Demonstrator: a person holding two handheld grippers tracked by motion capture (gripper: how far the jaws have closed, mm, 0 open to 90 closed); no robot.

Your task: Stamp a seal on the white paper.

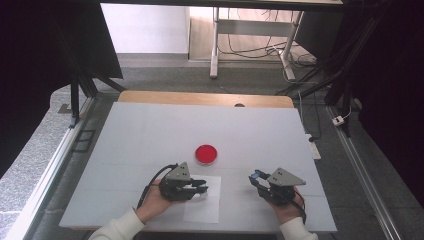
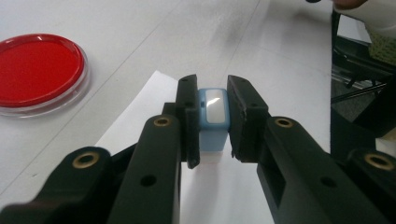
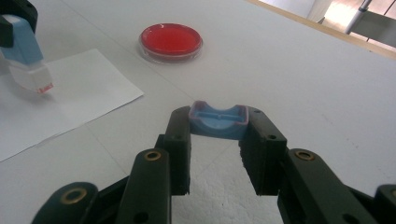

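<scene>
Stamp point(image 2: 213, 116): blue body, white base, clamped in left gripper point(image 2: 213, 123), just above paper point(image 2: 140, 116). Cap point(image 3: 218, 120): blue, clamped in right gripper point(image 3: 217, 135), over desk point(image 3: 303, 84). Red dish point(image 3: 171, 41): beyond both grippers, near the paper's far edge.

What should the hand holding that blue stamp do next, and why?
Probably lower the stamp straight down onto the paper. The left hand-held gripper is shut on it, its red-marked face hangs just above the sheet, and the right hand-held gripper holds its blue cap aside, so the face seems ready to print.
</scene>
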